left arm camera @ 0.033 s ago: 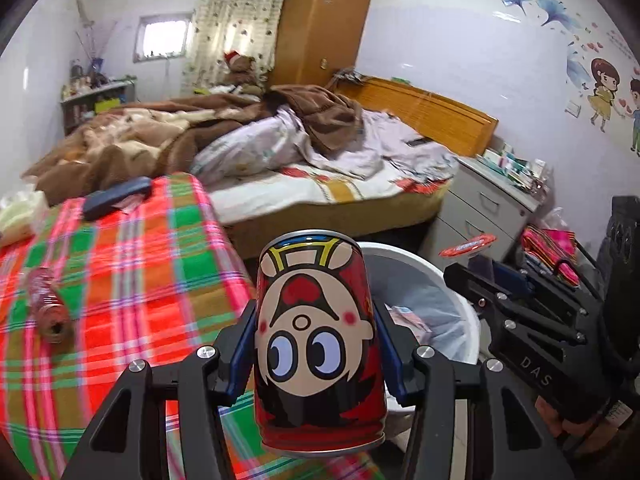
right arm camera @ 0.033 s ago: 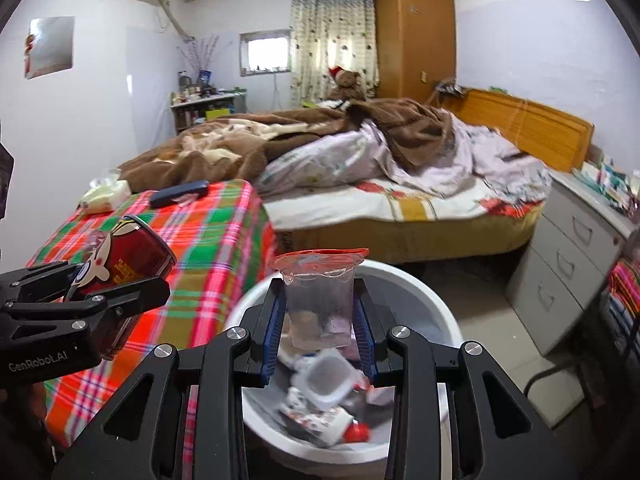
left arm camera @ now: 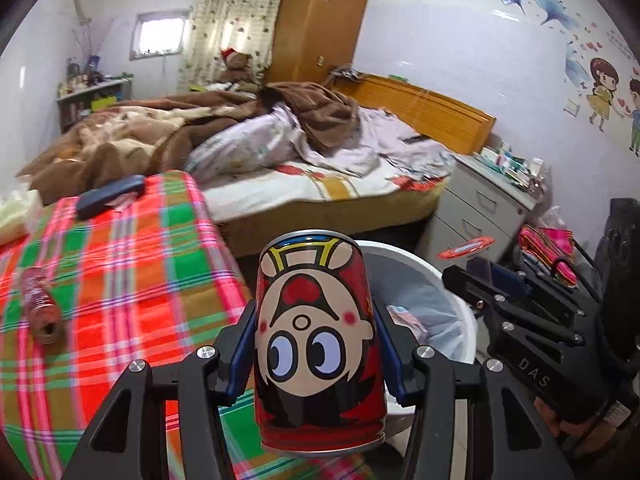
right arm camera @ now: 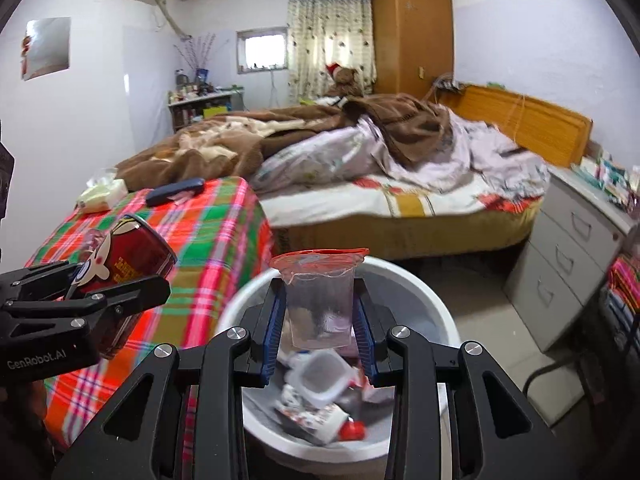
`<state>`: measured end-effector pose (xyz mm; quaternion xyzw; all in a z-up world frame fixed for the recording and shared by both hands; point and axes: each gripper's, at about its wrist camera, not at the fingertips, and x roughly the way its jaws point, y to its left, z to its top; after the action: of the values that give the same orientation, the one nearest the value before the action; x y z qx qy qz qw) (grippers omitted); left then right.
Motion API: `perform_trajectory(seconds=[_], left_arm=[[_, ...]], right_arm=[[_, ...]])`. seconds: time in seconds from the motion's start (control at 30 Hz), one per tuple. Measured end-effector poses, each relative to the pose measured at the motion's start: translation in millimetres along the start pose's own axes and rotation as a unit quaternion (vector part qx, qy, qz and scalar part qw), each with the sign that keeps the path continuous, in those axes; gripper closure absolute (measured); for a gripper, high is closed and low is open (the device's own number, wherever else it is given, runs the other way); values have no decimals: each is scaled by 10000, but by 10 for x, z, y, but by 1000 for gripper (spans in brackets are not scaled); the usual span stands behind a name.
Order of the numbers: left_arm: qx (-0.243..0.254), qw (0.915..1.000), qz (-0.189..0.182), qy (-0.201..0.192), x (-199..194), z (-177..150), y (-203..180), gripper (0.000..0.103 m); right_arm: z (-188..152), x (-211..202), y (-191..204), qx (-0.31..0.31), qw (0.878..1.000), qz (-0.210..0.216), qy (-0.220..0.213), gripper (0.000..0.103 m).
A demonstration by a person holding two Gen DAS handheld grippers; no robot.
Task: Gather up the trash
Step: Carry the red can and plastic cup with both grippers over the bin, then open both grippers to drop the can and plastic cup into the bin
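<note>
My left gripper [left arm camera: 316,322] is shut on a red drink can [left arm camera: 316,280] with a cartoon face, held upside down over the table edge beside the white trash bin [left arm camera: 404,256]. The right wrist view shows that can [right arm camera: 136,252] tilted in the left gripper [right arm camera: 100,292] at the left. My right gripper [right arm camera: 320,332] is shut on a clear plastic cup [right arm camera: 320,300] with a torn red lid, held above the white bin [right arm camera: 420,292]. Several pieces of trash [right arm camera: 320,376] lie in the bin. In the left wrist view the right gripper [left arm camera: 520,312] is over the bin's right side.
A plaid-covered table [left arm camera: 120,272] carries a crumpled red bottle [left arm camera: 40,304], a dark case [left arm camera: 110,194] and a tissue pack [right arm camera: 102,194]. Behind it stands an unmade bed [right arm camera: 360,184]. Grey drawers [right arm camera: 568,256] stand to the right of the bin.
</note>
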<state>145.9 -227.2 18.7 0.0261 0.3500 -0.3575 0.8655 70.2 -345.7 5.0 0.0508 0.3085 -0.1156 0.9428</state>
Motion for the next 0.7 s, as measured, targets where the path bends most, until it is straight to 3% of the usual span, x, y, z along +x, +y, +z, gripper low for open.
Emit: perform_trajectory(seconds=[0.2, 0.5, 0.7], left_arm=[[149, 9993, -149, 309, 387, 32, -225, 50], [244, 9966, -272, 743, 839, 21, -385, 49], [191, 9961, -309, 800, 974, -11, -381, 49]], right_arm=[[-81, 139, -292, 331, 9988, -103, 338, 69], [-195, 403, -437, 501, 9949, 73, 878, 69], [-263, 452, -522, 633, 9923, 127, 1061, 69]])
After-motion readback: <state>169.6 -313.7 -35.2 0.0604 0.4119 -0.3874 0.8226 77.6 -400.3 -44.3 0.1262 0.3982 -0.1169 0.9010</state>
